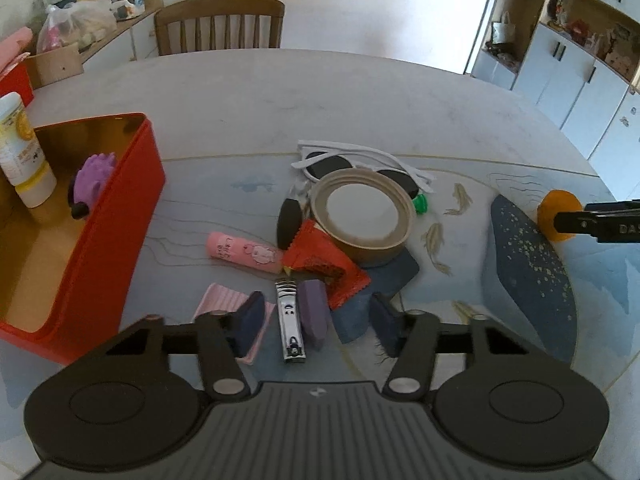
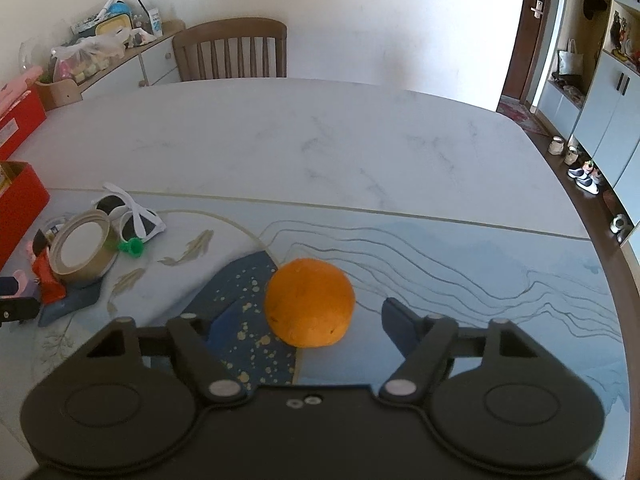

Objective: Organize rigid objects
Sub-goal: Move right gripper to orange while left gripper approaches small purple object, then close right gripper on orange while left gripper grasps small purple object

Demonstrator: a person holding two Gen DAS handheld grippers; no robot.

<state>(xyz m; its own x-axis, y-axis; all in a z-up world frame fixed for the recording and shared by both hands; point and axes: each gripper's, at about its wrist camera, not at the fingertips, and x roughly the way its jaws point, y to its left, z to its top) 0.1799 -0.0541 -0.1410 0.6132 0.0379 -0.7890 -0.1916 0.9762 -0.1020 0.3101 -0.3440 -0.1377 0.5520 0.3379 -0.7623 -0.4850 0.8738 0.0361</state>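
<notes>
While both tools point steeply down at the worktop [image 2: 360, 148], the scene reads near to far like this:

left hand-held gripper [image 1: 316, 322]: half open, no pad touching anything; a nail clipper and a purple block lie between its dark blue fingers [image 1: 252, 316].
nail clipper [image 1: 289, 316]: flat on the worktop, lengthwise between the fingers, apart from both pads.
purple block [image 1: 316, 312]: just beside the clipper at its 3 o'clock.
pink ribbed piece [image 1: 218, 300]: under the finger at 9 o'clock, partly hidden by it.
right hand-held gripper [image 2: 308, 322]: standing fairly wide around an orange; the finger at 3 o'clock is clear of the fruit, the one at 9 o'clock is hidden, so contact there cannot be told.
orange [image 2: 310, 302]: resting on the worktop between those fingers, on the edge of a dark blue speckled patch of the mat.
red packet [image 1: 324, 264]: at 12 o'clock from the clipper, leaning on the tape roll.
pink tube [image 1: 240, 252]: at 9 o'clock from the packet, lying on its side.
tape roll [image 1: 362, 216]: flat, in the middle of the pile.
green clip [image 1: 420, 204]: just beside the roll at 3 o'clock.
white sunglasses [image 1: 360, 160]: behind the roll at 12 o'clock.
red box [image 1: 108, 240]: open, at 9 o'clock from the pile, holding a white bottle [image 1: 22, 152] upright and a purple spiky toy [image 1: 94, 178].
chair [image 1: 220, 26]: at the far edge, 12 o'clock.
</notes>
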